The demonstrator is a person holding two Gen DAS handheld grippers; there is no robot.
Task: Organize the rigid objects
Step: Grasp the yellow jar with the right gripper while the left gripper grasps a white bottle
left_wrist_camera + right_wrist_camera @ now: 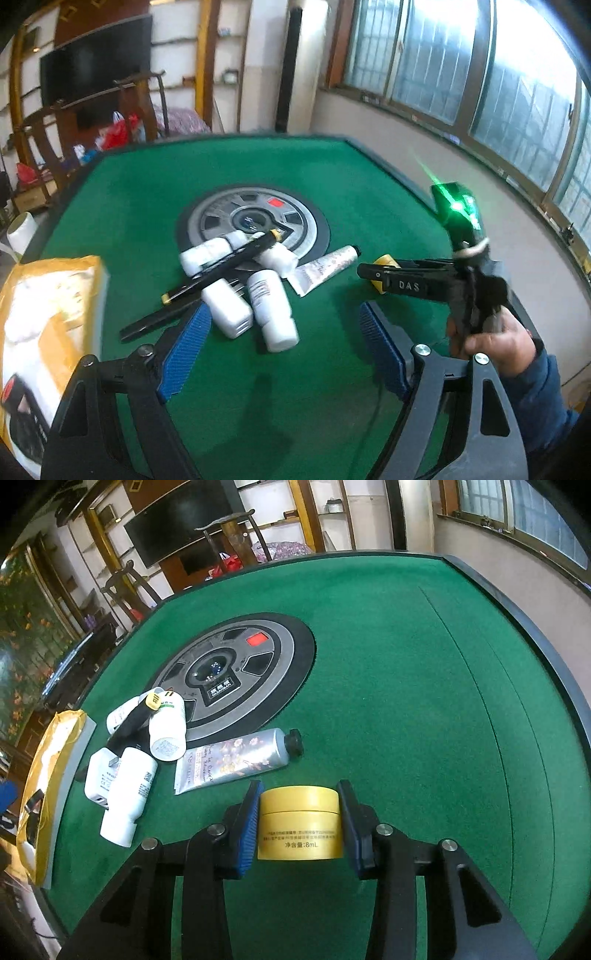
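Right gripper clamped on yellow cream jar above green felt table; left gripper spread wide, gripping nothing, above heap of white bottles, charger, hand-cream tube.

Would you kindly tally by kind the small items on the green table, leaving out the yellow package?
White bottles: 3
Black pens: 2
White charger: 1
Tube: 1
Yellow jar: 1
Total: 8
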